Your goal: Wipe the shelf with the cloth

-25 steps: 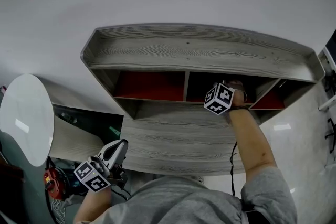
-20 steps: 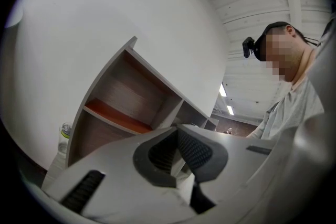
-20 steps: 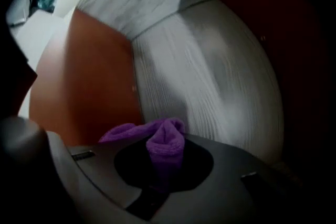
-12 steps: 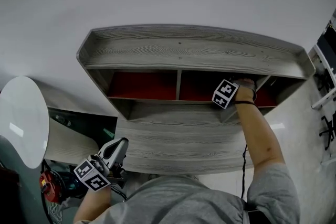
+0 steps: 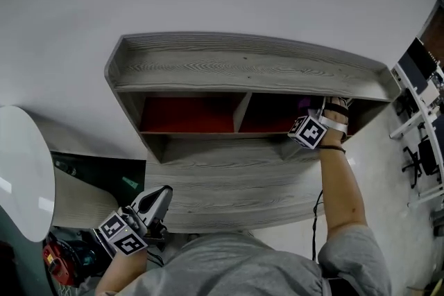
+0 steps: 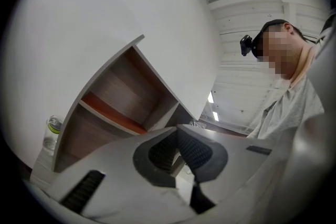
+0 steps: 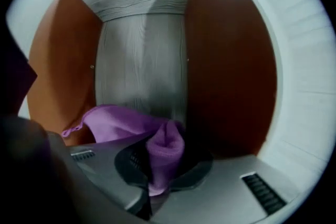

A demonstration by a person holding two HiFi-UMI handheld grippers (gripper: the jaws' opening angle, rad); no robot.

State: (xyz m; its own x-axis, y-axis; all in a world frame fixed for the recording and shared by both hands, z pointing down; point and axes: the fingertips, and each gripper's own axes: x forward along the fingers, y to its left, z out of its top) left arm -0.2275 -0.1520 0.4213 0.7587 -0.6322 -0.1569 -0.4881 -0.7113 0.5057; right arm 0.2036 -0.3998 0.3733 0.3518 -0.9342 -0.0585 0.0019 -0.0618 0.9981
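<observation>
Right gripper (image 7: pixel 163 165) sits inside the right-hand red-lined compartment of the grey wood-grain shelf unit (image 5: pixel 250 66). Its jaws pinch a bunched purple microfibre cloth (image 7: pixel 157 136), loose flap spread ahead, likely for wiping. Left gripper (image 5: pixel 149 208) hangs below the shelf front, jaws together and empty, judged idle. Only the right gripper view shows the grip; the head view shows both arms.

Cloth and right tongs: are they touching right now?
Touching. The right gripper view shows the purple cloth bunched and clamped between the right tongs, both jaws pressed on it.
</observation>
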